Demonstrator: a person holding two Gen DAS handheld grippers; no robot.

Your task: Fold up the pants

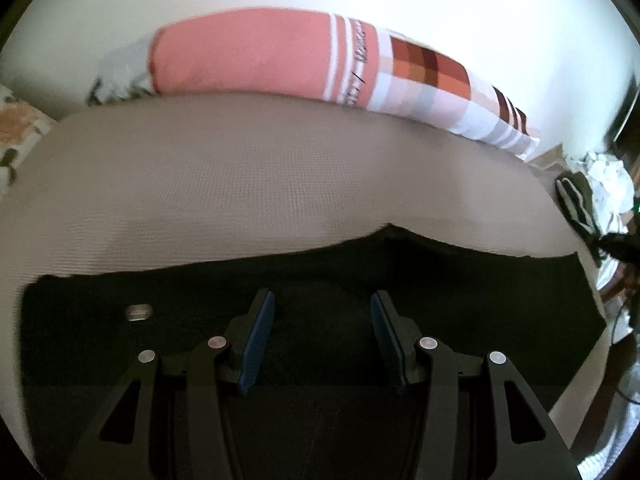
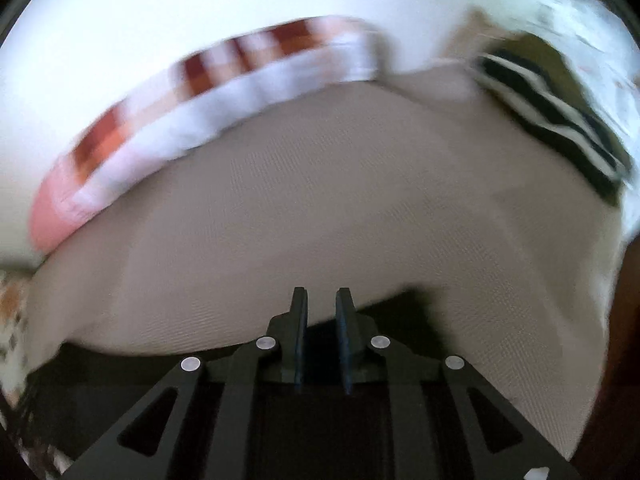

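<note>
The black pants (image 1: 200,340) lie flat on a beige bed cover (image 1: 260,184), filling the lower part of the left wrist view; a small silver button (image 1: 138,313) shows on them. My left gripper (image 1: 322,312) is open and empty, its fingers just above the black fabric. In the right wrist view the pants (image 2: 100,372) show as a dark band at the bottom, their edge against the beige cover (image 2: 320,200). My right gripper (image 2: 322,304) has its jaws close together with a narrow gap, over the pants' edge; nothing shows between them. This view is blurred.
A long pillow, pink (image 1: 240,56) with a checked end (image 1: 440,76), lies along the far side of the bed against a white wall; it also shows in the right wrist view (image 2: 224,80). A dark striped garment (image 1: 576,204) (image 2: 552,112) and white cloth lie at the right.
</note>
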